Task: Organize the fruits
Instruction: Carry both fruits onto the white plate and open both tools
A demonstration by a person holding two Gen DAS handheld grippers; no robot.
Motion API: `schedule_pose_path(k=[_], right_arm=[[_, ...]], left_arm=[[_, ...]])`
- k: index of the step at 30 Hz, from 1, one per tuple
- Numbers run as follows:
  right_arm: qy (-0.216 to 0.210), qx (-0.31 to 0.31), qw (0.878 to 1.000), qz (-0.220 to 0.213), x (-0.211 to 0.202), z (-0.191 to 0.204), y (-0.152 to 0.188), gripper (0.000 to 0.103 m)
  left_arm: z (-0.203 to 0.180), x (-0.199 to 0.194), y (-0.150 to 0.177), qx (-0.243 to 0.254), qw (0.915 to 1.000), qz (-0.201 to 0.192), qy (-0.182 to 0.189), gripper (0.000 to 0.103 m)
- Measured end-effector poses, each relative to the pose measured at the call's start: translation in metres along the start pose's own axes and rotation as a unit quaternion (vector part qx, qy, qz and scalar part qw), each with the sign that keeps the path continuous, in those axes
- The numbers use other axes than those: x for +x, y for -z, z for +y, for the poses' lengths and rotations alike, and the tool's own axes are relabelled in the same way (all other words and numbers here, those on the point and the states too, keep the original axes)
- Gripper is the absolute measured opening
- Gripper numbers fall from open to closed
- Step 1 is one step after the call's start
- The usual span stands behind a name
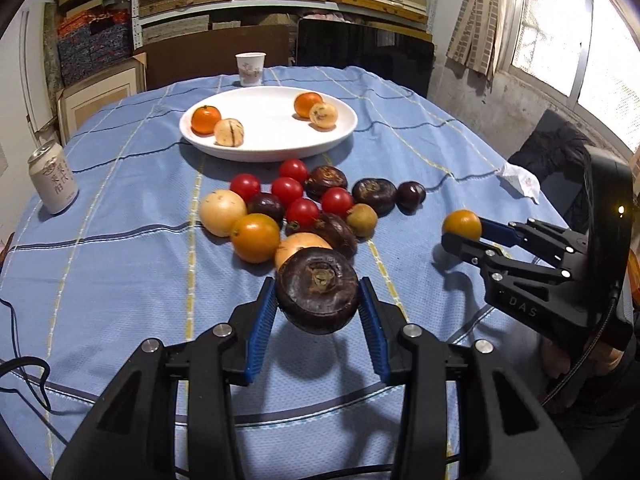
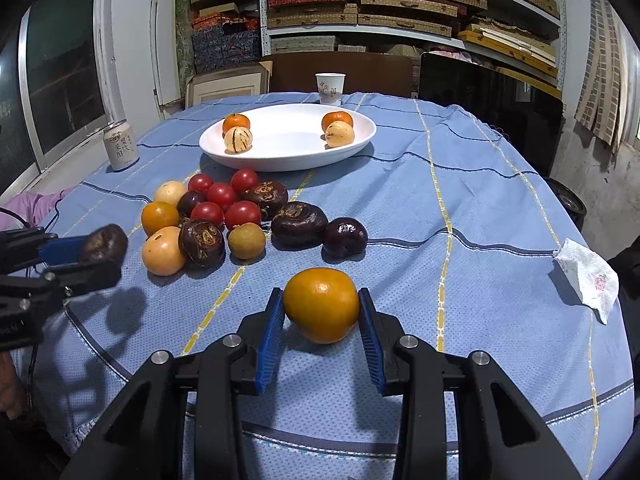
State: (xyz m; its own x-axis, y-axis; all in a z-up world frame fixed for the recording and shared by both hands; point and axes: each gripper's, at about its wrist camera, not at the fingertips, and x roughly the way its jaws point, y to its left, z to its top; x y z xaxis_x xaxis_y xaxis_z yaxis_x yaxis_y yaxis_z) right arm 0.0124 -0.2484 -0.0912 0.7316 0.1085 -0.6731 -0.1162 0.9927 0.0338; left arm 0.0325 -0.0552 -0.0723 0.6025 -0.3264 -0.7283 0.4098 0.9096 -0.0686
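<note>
The left gripper point(image 1: 318, 300) pinches one dark brown fruit point(image 1: 318, 295) between its blue pads, held above the blue checked tabletop point(image 1: 120, 280) at the near edge of the pile. At 3 o'clock from it in the left wrist view, the right gripper point(image 1: 460, 236) clamps one orange fruit point(image 1: 462, 224), its fingers pointing toward 9 o'clock; in the right wrist view that orange fruit point(image 2: 321, 305) sits squeezed between the pads of the right gripper point(image 2: 322, 312), clear of the cloth. Just beyond lies the loose pile point(image 1: 304, 208): five red cherry tomatoes point(image 1: 302, 211), about five dark brown or purple fruits, two pale yellow ones, one orange one and one small tan one, all touching or nearly so. At 3 o'clock of the pile, well apart, rests one crumpled tissue point(image 2: 588, 280); at 9 o'clock stands one drink can point(image 1: 53, 182), upright. Farther on at 12 o'clock sits one white plate point(image 1: 272, 148) carrying two pairs, each a tangerine point(image 1: 206, 119) touching a pale striped fruit point(image 1: 229, 132), one pair at the plate's 9 o'clock and the other at its 3 o'clock. Behind the plate stands one paper cup point(image 1: 250, 69), upright near the far edge.
</note>
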Motion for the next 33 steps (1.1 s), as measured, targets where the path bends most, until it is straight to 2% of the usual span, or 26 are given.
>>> schedule_pose_path(k=[9, 19, 27, 33], right_arm=[[0.0, -0.031, 0.999, -0.039, -0.022, 0.01, -0.043, 0.037], [0.005, -0.045, 0.996, -0.075, -0.024, 0.009, -0.12, 0.037], [0.006, -0.052, 0.997, -0.059, 0.017, 0.004, -0.171, 0.037], [0.008, -0.062, 0.997, -0.041, 0.066, 0.004, -0.205, 0.037]], left_arm=[[0.03, -0.015, -0.033, -0.019, 0.999, -0.032, -0.024, 0.04], [0.048, -0.015, -0.086, -0.019, 0.9958, -0.068, -0.059, 0.04], [0.063, 0.016, -0.145, -0.02, 0.9954, -0.069, -0.064, 0.04], [0.079, 0.066, -0.192, -0.033, 0.996, -0.051, -0.066, 0.04]])
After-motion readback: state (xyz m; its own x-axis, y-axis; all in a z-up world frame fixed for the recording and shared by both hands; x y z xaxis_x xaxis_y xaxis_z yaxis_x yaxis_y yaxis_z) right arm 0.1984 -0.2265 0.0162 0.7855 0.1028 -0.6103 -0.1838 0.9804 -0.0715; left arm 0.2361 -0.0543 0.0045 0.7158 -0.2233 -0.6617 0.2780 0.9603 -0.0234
